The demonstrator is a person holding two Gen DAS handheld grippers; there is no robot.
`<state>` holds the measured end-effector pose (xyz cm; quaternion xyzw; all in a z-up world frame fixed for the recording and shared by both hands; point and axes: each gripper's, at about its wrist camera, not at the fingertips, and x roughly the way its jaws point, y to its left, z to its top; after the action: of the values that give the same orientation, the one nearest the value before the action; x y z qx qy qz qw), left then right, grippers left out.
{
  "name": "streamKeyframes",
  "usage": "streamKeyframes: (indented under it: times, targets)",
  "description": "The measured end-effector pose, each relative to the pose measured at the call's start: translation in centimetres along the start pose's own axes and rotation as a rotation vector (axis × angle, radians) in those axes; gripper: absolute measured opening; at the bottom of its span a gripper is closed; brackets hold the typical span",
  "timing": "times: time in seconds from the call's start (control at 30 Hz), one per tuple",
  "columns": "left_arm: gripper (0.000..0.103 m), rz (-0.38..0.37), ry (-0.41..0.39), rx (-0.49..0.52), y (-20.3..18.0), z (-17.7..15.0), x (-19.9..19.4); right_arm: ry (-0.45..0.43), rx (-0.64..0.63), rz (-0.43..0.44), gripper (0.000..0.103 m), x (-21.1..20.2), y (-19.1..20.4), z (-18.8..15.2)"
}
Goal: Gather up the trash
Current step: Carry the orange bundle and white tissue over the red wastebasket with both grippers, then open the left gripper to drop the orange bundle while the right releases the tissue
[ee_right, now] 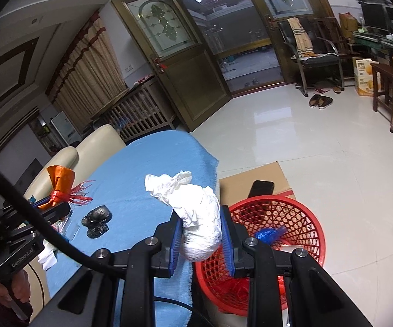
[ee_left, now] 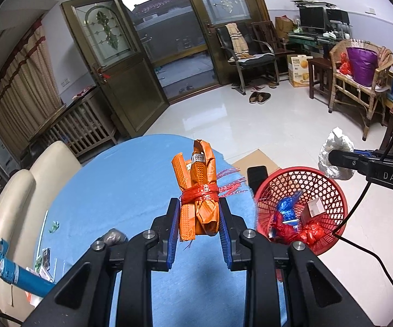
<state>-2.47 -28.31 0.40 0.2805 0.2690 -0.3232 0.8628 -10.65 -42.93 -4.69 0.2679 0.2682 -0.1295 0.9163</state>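
My left gripper (ee_left: pixel 198 218) is shut on an orange wrapper bundle (ee_left: pixel 197 190) tied with red string, held above the blue tablecloth (ee_left: pixel 114 190). The right gripper (ee_right: pixel 202 234) is shut on a crumpled white paper wad (ee_right: pixel 196 215), at the table's edge beside the red basket (ee_right: pixel 308 223). That red mesh basket (ee_left: pixel 332 190) sits on the floor right of the table and holds blue, red and white trash. In the left wrist view the right gripper (ee_left: pixel 335 158) hangs over the basket's far rim with the white wad (ee_left: pixel 332 147). A black crumpled piece (ee_right: pixel 97 220) lies on the cloth.
A cream sofa (ee_left: pixel 19 204) borders the table on the left. Flat cardboard (ee_right: pixel 253 177) and a dark phone-like object (ee_right: pixel 262 188) lie behind the basket. A blue tube (ee_left: pixel 22 278) and small scraps sit at the table's near left. Chairs and slippers stand across the shiny floor.
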Motion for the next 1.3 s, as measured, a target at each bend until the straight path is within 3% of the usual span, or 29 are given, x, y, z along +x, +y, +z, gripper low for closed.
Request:
streamKeyframes:
  times: [0.87,1.3]
  targets:
    - [0.028,-0.089,0.027,0.105,-6.5,2.4,3.2,-0.001,0.117,-0.059,0.028,-0.8,-6.5,-0.5]
    - [0.028,-0.152,0.055,0.116,-8.0,2.4,4.7,0.014,0.169,-0.061,0.028,-0.4,-7.8,-1.0]
